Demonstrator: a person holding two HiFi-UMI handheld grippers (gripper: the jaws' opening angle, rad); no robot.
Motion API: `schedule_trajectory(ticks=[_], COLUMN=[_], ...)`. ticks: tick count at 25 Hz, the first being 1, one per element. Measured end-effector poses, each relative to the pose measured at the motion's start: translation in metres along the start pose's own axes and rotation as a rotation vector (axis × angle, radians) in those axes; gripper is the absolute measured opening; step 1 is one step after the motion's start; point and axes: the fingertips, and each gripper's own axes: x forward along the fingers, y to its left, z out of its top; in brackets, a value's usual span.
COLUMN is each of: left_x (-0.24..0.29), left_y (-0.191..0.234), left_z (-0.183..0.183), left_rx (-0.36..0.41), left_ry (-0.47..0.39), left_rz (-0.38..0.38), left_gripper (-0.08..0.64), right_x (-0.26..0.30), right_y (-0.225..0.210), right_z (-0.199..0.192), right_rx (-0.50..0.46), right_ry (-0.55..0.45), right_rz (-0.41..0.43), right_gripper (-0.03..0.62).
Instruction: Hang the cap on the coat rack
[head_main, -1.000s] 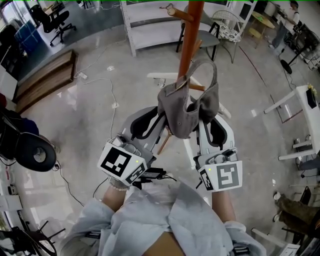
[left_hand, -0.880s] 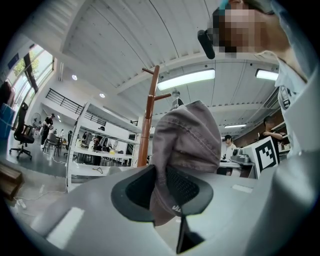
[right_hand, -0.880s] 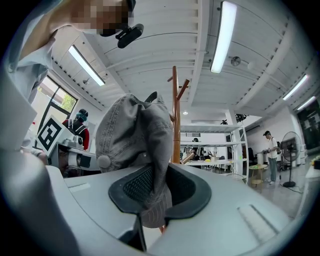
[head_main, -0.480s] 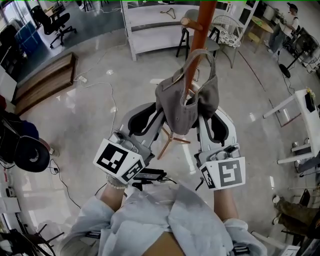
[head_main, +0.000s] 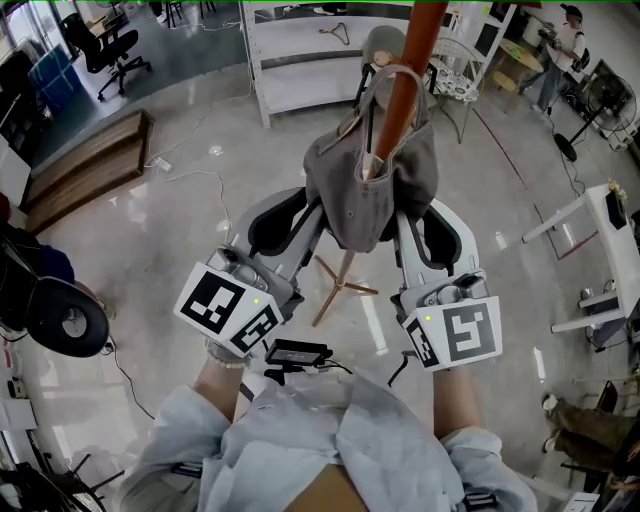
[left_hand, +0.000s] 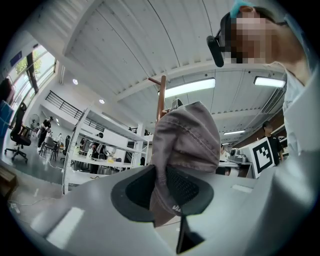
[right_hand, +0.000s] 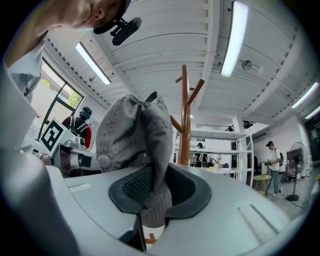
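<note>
The grey fabric cap (head_main: 365, 190) is up in the air between the two grippers, close against the orange-brown wooden pole of the coat rack (head_main: 412, 60). Its open side faces up toward the head camera. A pale wooden peg end (head_main: 372, 165) shows inside this opening. The thin back strap of the cap (head_main: 388, 72) makes an arc at the pole. I cannot tell whether the strap goes round the pole or only lies beside it.

The left gripper (head_main: 320, 215) holds the left edge of the cap. In the left gripper view, its two dark pads are only a little apart, and a fold of the grey cloth is pressed between them, with the crown standing above the jaws. The right gripper (head_main: 405, 218) holds the right edge in the same way. In the right gripper view, its jaws are about half closed, a hanging fold of the stitched cloth is squeezed between the textured pads, and the rack with its slanted pegs stands behind the cap. Both grippers have hold of the cap and of nothing else.

Each gripper carries a white cube with black square markers (head_main: 228, 310) near the person's hands. Far below, the wooden feet of the rack (head_main: 340, 285) stand on the shiny grey floor (head_main: 170, 220). A white shelf unit (head_main: 300, 60) stands behind the rack.
</note>
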Motion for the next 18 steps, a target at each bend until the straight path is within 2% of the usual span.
schedule_trajectory(ticks=[9, 18], left_x=[0.013, 0.031], left_y=[0.017, 0.032], left_z=[0.013, 0.008], left_rx=[-0.024, -0.094], left_ry=[-0.019, -0.019], left_rz=[-0.008, -0.011], left_gripper=[0.077, 0.077], right_x=[0.022, 0.038], right_y=[-0.007, -0.019], right_z=[0.01, 0.001], right_rx=[0.008, 0.047], right_ry=[0.012, 0.047], right_rz=[0.007, -0.01], right_gripper=[0.08, 0.08])
